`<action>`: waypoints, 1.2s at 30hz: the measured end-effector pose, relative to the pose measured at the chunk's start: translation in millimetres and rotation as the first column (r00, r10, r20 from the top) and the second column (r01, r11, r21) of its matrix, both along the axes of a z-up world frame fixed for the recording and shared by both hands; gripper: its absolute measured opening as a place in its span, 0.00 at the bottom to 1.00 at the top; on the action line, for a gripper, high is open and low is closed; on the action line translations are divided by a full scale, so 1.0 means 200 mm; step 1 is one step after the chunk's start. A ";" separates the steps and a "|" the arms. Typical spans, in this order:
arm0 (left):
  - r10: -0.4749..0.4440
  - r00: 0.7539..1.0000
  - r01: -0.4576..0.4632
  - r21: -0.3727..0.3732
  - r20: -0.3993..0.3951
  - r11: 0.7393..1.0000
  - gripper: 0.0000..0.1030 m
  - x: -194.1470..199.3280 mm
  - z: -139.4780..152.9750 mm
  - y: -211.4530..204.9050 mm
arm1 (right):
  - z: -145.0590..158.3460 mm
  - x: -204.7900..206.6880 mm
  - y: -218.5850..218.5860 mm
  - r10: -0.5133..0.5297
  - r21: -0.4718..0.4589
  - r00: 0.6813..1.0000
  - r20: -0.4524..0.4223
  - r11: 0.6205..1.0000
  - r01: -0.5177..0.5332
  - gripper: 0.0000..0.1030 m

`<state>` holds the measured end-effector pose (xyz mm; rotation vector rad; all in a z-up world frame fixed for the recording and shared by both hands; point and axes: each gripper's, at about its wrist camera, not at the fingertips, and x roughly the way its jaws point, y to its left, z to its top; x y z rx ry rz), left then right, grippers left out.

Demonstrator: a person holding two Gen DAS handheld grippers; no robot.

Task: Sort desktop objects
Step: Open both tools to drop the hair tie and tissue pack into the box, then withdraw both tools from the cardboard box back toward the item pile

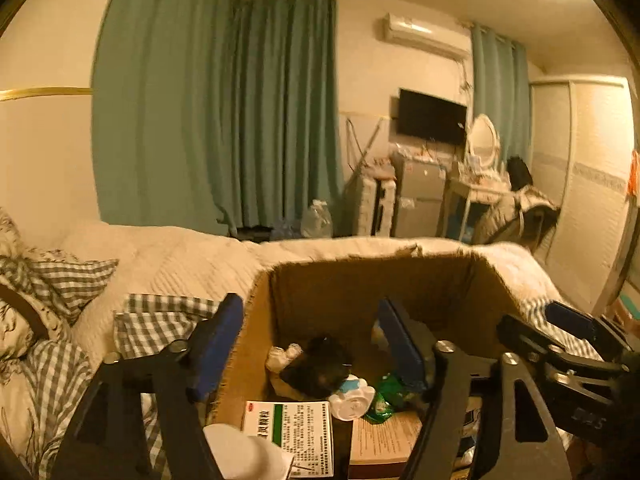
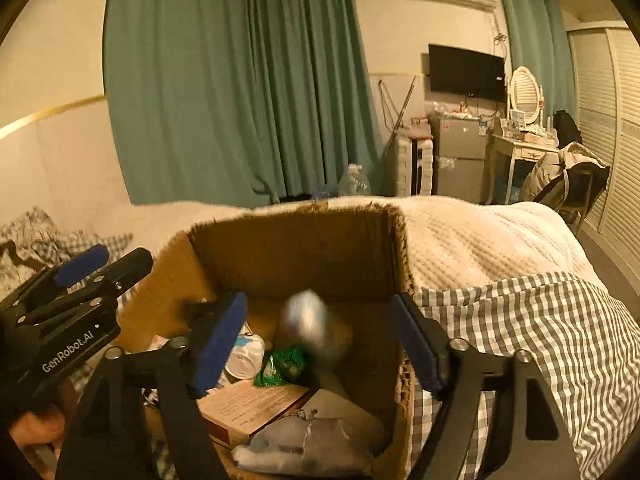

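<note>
1. A cardboard box (image 1: 360, 288) with its top open sits on a bed; every place below is given from this box.
2. The left gripper (image 1: 316, 344) hangs over the box's near left corner. Its blue-padded fingers (image 1: 216, 344) stand wide apart with nothing between them: one lies outside the left wall, the other inside.
3. The right gripper (image 2: 320, 344) hangs over the box's near right part, its fingers also wide apart and bare.
4. Between the right fingers and below them, inside the box, is a pale blurred object (image 2: 306, 316). It appears to be in mid-air, touching neither pad; I cannot tell what it is.
5. On the box floor lie a white medicine carton (image 1: 290, 430), a black object (image 1: 316, 364), a green packet (image 1: 386, 394) and a flat brown book (image 2: 252, 406).
6. Judgement: the box is the sorting bin, and both hands are free. No unsorted item shows, so which hand is nearer the next one cannot be told.
</note>
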<state>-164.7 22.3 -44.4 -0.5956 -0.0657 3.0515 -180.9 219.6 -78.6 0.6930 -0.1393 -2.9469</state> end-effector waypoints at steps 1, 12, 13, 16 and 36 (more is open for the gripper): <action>0.009 1.000 -0.009 0.008 -0.007 1.000 0.78 0.02 0.01 -0.01 | 0.01 0.03 0.01 -0.003 -0.017 1.000 -0.023 1.000 0.003 0.85; 0.030 0.997 -0.030 0.005 -0.070 1.000 1.00 0.24 0.17 -0.09 | 0.17 0.34 0.04 -0.047 -0.076 0.991 -0.128 0.996 0.037 1.00; 0.026 0.997 -0.026 0.003 -0.067 1.000 1.00 0.26 0.18 -0.10 | 0.19 0.36 0.03 -0.048 -0.080 0.990 -0.136 0.996 0.037 1.00; 0.018 0.996 -0.018 0.000 -0.082 1.000 1.00 0.35 0.21 -0.11 | 0.24 0.44 0.01 -0.041 -0.087 0.986 -0.162 0.996 0.028 1.00; 0.016 1.000 -0.016 -0.008 0.023 1.000 1.00 0.69 0.07 -0.17 | 0.10 0.78 -0.12 -0.026 0.058 0.998 -0.063 0.998 0.030 1.00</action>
